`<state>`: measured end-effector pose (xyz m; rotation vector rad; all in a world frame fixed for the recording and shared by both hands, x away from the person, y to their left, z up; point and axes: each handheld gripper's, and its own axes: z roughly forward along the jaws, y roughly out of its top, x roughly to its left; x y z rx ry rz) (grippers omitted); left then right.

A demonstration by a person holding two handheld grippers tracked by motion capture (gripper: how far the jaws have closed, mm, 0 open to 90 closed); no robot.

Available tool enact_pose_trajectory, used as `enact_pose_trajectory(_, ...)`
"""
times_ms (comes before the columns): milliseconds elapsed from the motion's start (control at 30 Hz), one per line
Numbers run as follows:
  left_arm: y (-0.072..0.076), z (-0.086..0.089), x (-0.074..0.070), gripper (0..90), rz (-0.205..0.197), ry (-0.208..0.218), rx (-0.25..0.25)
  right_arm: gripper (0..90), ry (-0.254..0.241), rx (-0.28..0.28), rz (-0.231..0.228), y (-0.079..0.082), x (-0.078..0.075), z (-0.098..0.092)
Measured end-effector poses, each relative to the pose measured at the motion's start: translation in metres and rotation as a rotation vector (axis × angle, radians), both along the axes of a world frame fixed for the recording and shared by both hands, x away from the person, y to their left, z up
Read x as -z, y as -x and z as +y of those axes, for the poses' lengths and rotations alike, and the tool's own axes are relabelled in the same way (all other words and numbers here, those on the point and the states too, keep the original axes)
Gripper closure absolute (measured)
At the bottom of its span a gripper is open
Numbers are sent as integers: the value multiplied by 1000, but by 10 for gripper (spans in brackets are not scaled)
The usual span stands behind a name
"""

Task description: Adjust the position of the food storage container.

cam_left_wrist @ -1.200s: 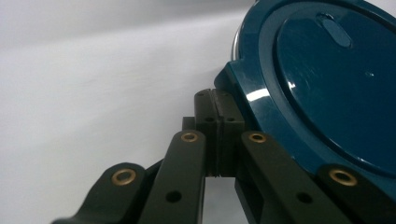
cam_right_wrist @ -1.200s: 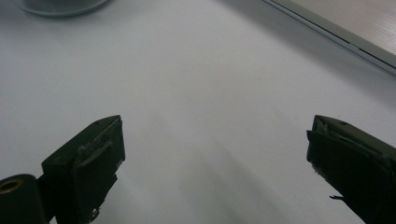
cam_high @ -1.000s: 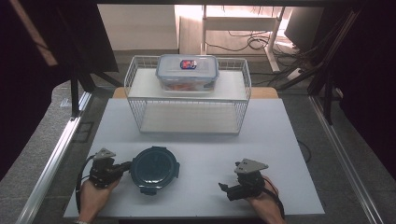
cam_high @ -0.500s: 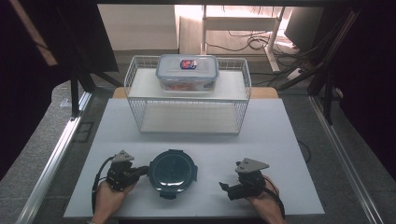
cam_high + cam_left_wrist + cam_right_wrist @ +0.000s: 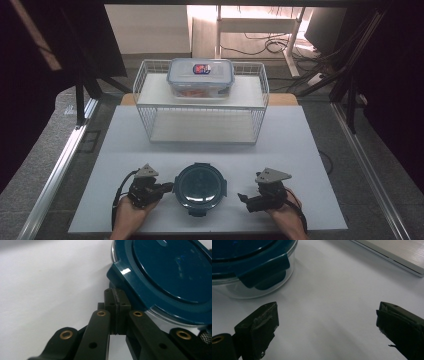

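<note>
We see a round container (image 5: 200, 186) with a dark blue clip lid, standing near the front edge of the white board (image 5: 310, 150), about midway between its left and right edges. The left gripper (image 5: 167, 187) has its jaws pressed together, tips against the lid's left clip (image 5: 120, 273); in the left gripper view nothing lies between the closed pads (image 5: 117, 302), so we read this as a push, not a grip. The right gripper (image 5: 243, 198) rests near the board's front right, its jaws spread wide and holding nothing; in the right gripper view the container (image 5: 254, 270) sits just beyond the left jaw, apart from it.

Compared with the earlier frames, the container and the left gripper have slid together toward the right along the front edge, from front left to the middle; the right gripper has kept its place.

We judge the work to be bringing the container within reach of both grippers. That shift looks largely done. All clips that we see still lie flat, so any opening or lifting is left to do. Behind, a wire rack (image 5: 145, 107) carries a lidded box (image 5: 201, 76), untouched.
</note>
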<state>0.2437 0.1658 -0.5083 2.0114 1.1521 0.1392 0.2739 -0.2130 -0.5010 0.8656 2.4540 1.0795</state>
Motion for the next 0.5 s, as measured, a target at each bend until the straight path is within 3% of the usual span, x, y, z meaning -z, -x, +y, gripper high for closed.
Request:
enact_pose_trajectory(200, -1, -4, 0, 900, -7, -8, 32, 40, 3, 3, 3, 0, 0, -1)
enact_pose_trajectory(233, -1, -4, -1, 900, -16, -25, 44, 40, 2, 4, 2, 0, 0, -1)
enact_pose_trajectory(300, 0, -5, -1, 891, -70, -117, 18, 40, -2, 9, -1, 0, -1, -2)
enact_pose_trajectory(367, 0, -3, -1, 778, -97, -169, -4, 40, -4, 12, -2, 1, -2, -4)
enact_pose_trajectory(500, 3, 8, -3, 558, -116, -140, -27, 40, -17, 16, -2, 1, -3, -6)
